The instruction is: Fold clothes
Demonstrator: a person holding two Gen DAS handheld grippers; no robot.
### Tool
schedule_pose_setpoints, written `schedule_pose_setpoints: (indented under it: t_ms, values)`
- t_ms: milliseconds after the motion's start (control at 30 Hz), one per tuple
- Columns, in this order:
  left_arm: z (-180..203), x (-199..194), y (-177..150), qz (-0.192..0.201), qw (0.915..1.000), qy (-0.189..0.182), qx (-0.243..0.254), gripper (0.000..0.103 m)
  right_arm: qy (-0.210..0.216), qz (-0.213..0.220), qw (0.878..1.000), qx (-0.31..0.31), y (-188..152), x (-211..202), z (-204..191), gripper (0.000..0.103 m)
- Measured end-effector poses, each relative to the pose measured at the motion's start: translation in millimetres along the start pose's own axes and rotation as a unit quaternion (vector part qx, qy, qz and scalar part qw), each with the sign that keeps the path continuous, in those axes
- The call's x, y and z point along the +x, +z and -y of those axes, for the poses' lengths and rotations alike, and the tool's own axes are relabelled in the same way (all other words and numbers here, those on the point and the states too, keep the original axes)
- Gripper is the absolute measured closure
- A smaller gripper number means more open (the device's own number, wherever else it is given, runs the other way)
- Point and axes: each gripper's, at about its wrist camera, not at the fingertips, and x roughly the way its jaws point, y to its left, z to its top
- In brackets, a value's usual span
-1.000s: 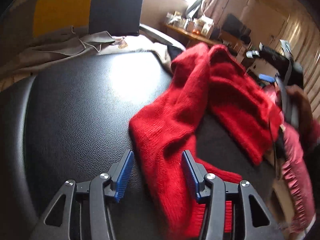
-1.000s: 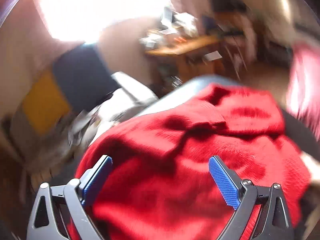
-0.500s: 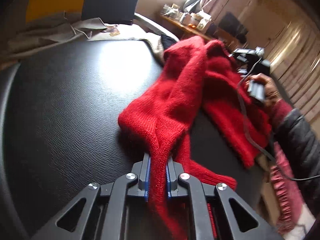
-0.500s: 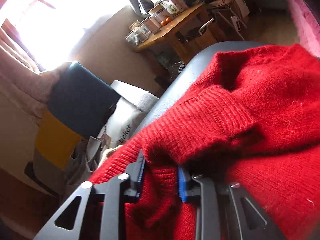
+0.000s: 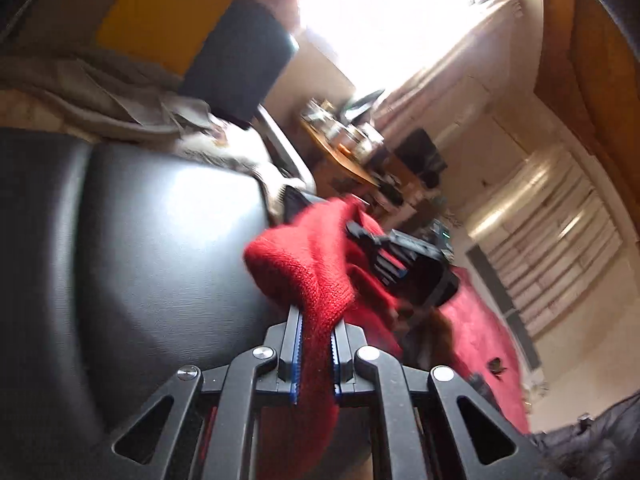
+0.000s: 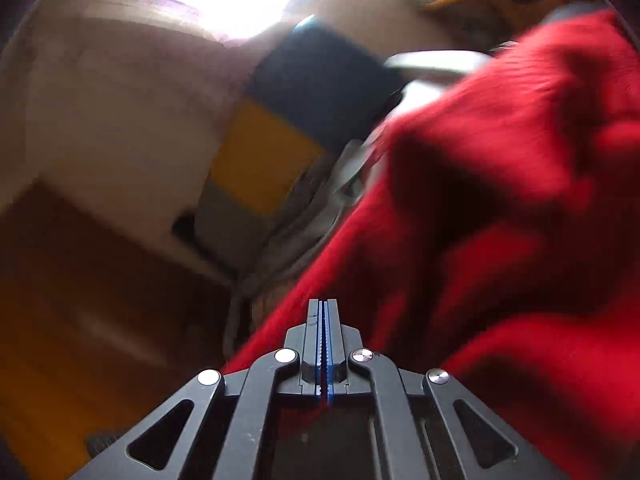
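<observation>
Your left gripper is clamped on a fold of the red knitted sweater, the knit bunched between its blue pads at lower centre of the left wrist view. From there the sweater runs up and right across the black leather cushion, whose glossy surface fills the left half of the frame. Your right gripper shows at centre right of that view, dark against the red knit.

In the right wrist view your right gripper has its pads pressed together with no visible cloth between the tips. The sweater, blurred, fills the right side of that frame and passes beneath the fingers.
</observation>
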Motion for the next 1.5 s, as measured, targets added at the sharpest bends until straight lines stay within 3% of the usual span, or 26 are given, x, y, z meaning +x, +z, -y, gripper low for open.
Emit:
schedule_pose_setpoints:
  t_ms: [67,200,300,333,400,433,500,600,667,733,833,900,967,1033,1133,1300,1400,1433,1500]
  values:
    - [-11.7,-19.6,-5.1,0.01,0.9997,0.01,-0.022,0.094,0.001,-0.015,1.0,-0.003,-28.7,1.7,-15.6,0.101]
    - [-37.7,-54.2,-22.3,0.018,0.9976,0.035,-0.057,0.094,-0.052,-0.031,0.998,-0.013,-60.6,-13.5,-26.2,0.097]
    - [-61.3,-73.2,-31.7,0.025,0.9942,0.054,-0.09,0.094,-0.126,-0.034,0.991,-0.031,-59.2,-38.1,-29.6,0.097]
    - [-69.2,-78.4,-35.3,0.028,0.9926,0.065,-0.099,0.095,-0.157,-0.02,0.987,-0.039,-51.0,-52.6,-31.3,0.091]
    - [-84.1,-88.2,-42.8,0.034,0.989,0.081,-0.119,0.096,-0.172,0.022,0.984,-0.026,-38.0,-84.0,-32.1,0.056]
    - [-90.6,-94.0,-47.2,0.038,0.9869,0.094,-0.126,0.101,-0.168,0.052,0.984,-0.02,-33.8,-97.9,-32.0,0.023]
    - [-100.4,-99.6,-51.8,0.04,0.9837,0.116,-0.131,0.102,-0.167,0.1,0.98,-0.029,-25.3,-117.9,-31.2,0.0]
    - [-111.1,-100.7,-57.3,0.032,0.9803,0.135,-0.141,0.103,-0.198,0.128,0.968,-0.082,-14.8,-124.2,-28.4,0.0]
    - [-114.0,-98.4,-62.5,0.026,0.9786,0.146,-0.142,0.103,-0.221,0.151,0.95,-0.163,-18.1,-115.2,-30.0,0.0]
    - [-115.2,-93.0,-66.4,0.018,0.9768,0.16,-0.141,0.103,-0.228,0.139,0.949,-0.171,-13.0,-107.6,-19.5,0.0]
    - [-110.0,-81.7,-71.4,0.002,0.9777,0.164,-0.132,0.103,-0.22,0.091,0.967,-0.091,7.6,-94.6,11.6,0.002]
    - [-105.1,-72.5,-71.6,-0.009,0.9781,0.171,-0.118,0.103,-0.194,0.063,0.978,-0.042,13.5,-99.5,39.4,0.025]
    - [-99.8,-69.0,-70.5,-0.014,0.9793,0.173,-0.105,0.103,-0.149,0.069,0.986,-0.002,21.3,-97.5,59.3,0.075]
    - [-94.7,-62.8,-65.9,-0.02,0.9798,0.174,-0.097,0.103,-0.115,0.079,0.99,0.027,28.5,-95.1,76.3,0.097]
    - [-88.5,-53.5,-56.4,-0.025,0.9802,0.178,-0.083,0.103,-0.119,0.085,0.989,0.034,35.3,-85.3,92.9,0.097]
    - [-86.9,-48.2,-48.7,-0.031,0.9803,0.178,-0.08,0.103,-0.147,0.163,0.975,0.041,45.1,-120.0,96.8,0.088]
    - [-87.5,-41.7,-48.5,-0.036,0.9795,0.181,-0.081,0.103,-0.133,0.142,0.98,0.05,53.5,-119.9,111.6,0.055]
    - [-87.6,-39.2,-48.4,-0.038,0.9789,0.183,-0.082,0.103,-0.128,0.134,0.981,0.053,56.4,-119.7,116.6,0.05]
    - [-88.3,-34.6,-47.6,-0.042,0.9779,0.186,-0.084,0.103,-0.11,0.115,0.986,0.048,62.5,-109.0,119.8,0.05]
